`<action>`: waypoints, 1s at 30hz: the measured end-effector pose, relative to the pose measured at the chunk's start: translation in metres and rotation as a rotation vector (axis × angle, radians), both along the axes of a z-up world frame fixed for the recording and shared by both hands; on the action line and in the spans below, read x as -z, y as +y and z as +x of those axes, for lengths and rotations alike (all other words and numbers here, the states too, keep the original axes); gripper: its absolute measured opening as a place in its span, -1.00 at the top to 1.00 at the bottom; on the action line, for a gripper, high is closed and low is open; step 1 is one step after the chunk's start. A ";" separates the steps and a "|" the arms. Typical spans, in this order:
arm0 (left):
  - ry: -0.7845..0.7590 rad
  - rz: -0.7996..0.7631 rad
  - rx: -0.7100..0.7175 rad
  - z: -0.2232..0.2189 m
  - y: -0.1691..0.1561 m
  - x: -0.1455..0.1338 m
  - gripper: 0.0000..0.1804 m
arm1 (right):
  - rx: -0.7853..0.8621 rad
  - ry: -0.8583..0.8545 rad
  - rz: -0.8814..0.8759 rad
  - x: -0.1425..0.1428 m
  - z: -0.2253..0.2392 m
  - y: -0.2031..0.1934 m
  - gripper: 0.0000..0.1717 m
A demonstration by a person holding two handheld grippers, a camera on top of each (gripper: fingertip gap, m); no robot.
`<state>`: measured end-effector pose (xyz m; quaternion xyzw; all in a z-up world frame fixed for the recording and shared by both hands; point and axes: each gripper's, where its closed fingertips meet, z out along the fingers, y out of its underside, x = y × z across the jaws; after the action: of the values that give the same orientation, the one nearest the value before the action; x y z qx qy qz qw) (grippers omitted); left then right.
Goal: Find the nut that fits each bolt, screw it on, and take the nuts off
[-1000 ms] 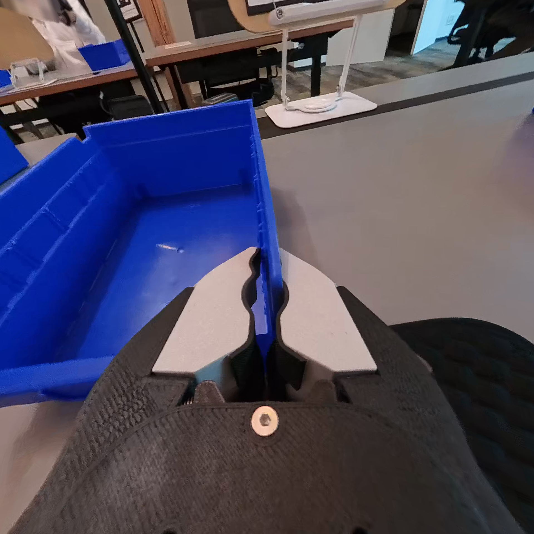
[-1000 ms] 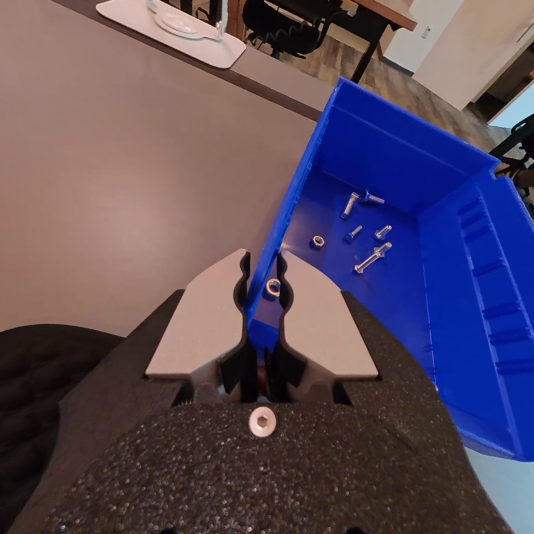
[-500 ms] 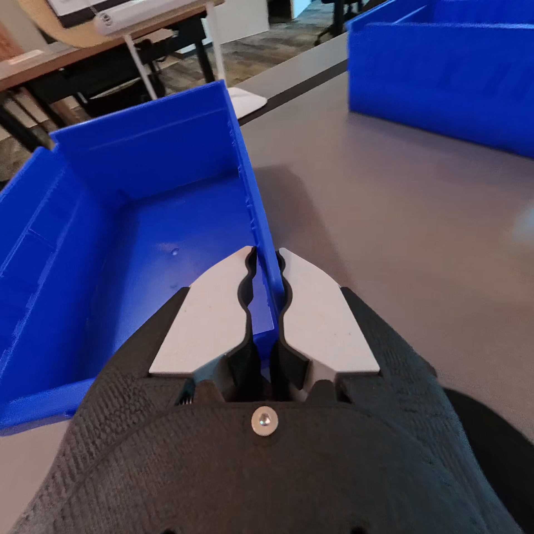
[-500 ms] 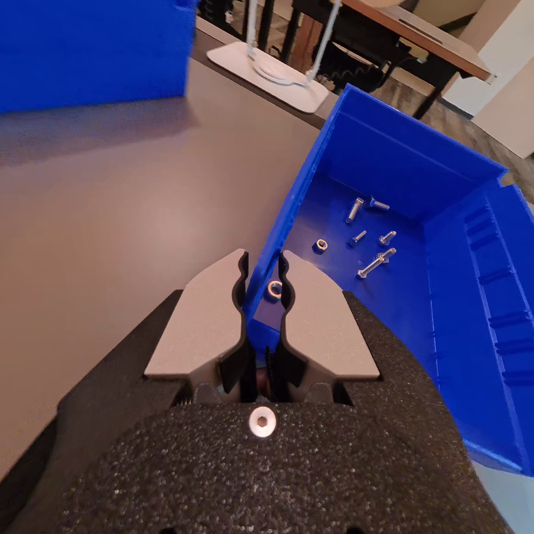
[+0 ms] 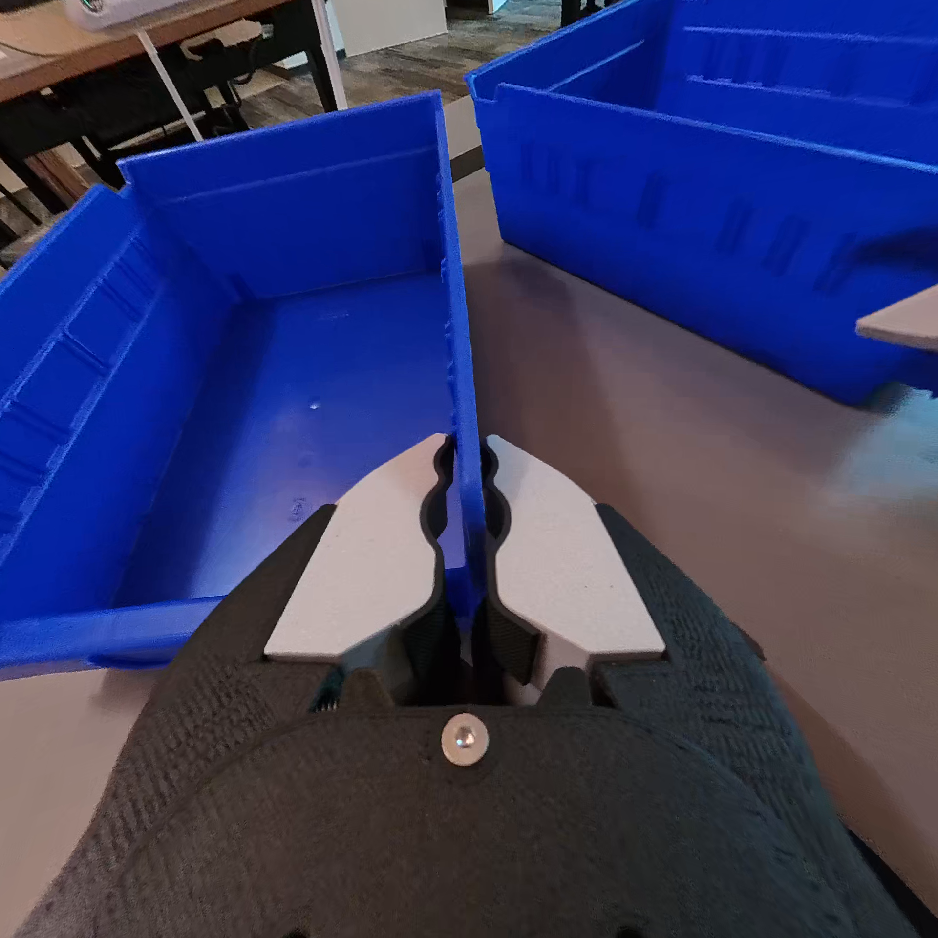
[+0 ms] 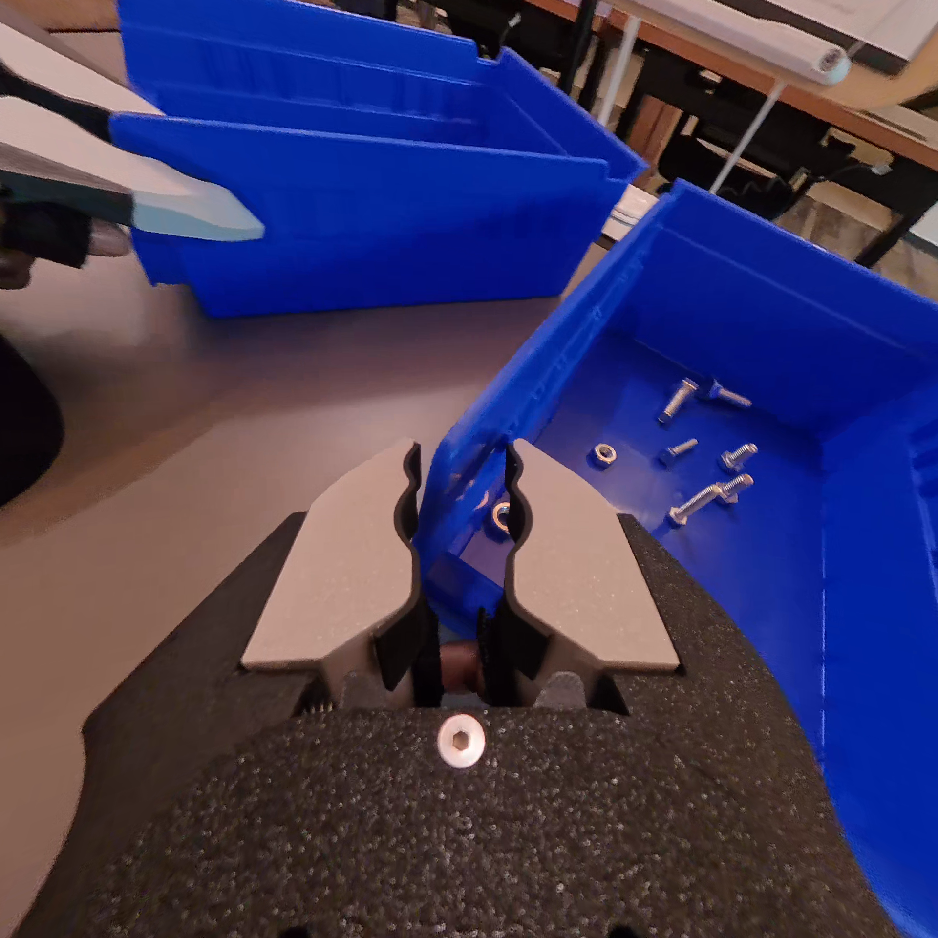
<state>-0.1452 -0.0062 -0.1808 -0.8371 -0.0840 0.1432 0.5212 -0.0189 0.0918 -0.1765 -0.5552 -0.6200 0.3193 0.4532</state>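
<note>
My left gripper (image 5: pixel 467 444) is shut on the right wall of an empty blue bin (image 5: pixel 284 213), near its front corner. It also shows at the left of the right wrist view (image 6: pixel 167 203), on that bin (image 6: pixel 355 228). My right gripper (image 6: pixel 463 446) is open and astride the left wall of a second blue bin (image 6: pixel 761 304), with slack between pads and wall. One of its fingers (image 5: pixel 898 325) shows in the left wrist view. This bin holds several silver bolts (image 6: pixel 677 401) and two nuts (image 6: pixel 604 453), one (image 6: pixel 501 517) right by my right pad.
Both bins stand on a grey table (image 5: pixel 685 507), with a strip of table between them. A white stand base (image 6: pixel 629 208) lies at the table's far edge. Desks and chairs stand beyond. The tips of one gripper are about 15 centimetres away from the tips of the other.
Both views have swung round and each bin now shows in the other's view. My right jaws have widened off their bin's wall. My left jaws stay on theirs.
</note>
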 end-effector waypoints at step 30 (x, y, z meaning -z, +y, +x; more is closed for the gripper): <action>-0.079 0.054 0.044 0.111 0.103 -0.001 0.69 | 0.548 -0.077 0.055 0.006 0.113 0.144 0.90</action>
<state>-0.0344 0.0972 -0.1796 -0.8295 -0.0898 0.0963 0.5428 0.0946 0.2362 -0.1828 -0.7016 -0.4718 0.1463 0.5137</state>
